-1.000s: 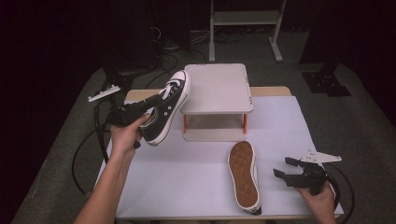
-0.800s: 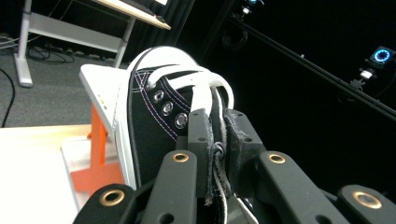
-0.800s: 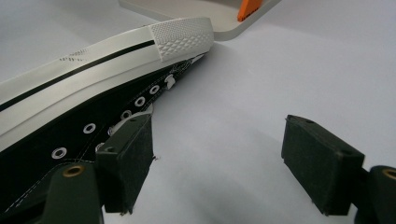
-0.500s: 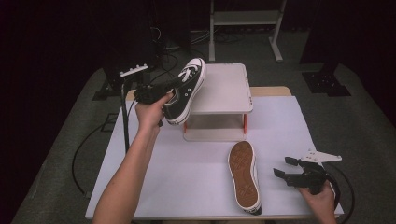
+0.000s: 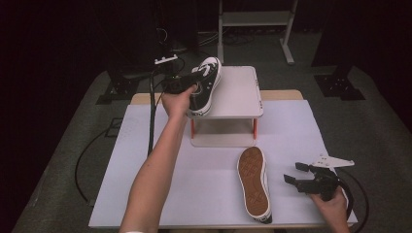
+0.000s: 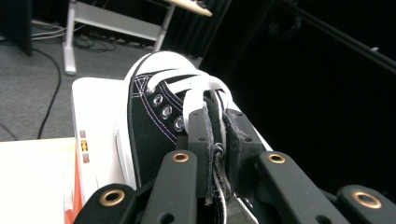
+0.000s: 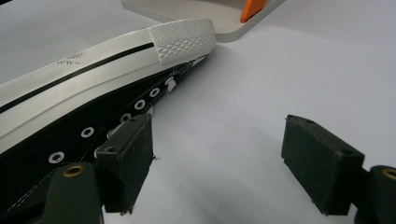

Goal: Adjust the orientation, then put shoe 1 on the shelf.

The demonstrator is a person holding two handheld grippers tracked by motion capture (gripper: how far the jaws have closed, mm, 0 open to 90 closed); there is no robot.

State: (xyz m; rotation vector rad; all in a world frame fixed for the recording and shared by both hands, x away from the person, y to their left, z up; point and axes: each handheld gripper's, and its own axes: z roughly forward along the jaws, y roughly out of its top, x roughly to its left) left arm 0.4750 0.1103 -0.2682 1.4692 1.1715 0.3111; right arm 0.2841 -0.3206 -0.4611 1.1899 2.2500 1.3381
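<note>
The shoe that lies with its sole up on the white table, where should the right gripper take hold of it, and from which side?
Probably the black canvas side wall near the eyelets. The overturned shoe lies sole up beside the open right gripper, and in the right gripper view that wall faces the jaws. Come in low from the shoe's right and pinch the collar edge; the sole is too broad.

My high view looks forward and down over the whole worktop [image 5: 145, 160]. Each tongs camera sits close behind its jaws. All three views catch the white stand [image 5: 240, 97].
</note>
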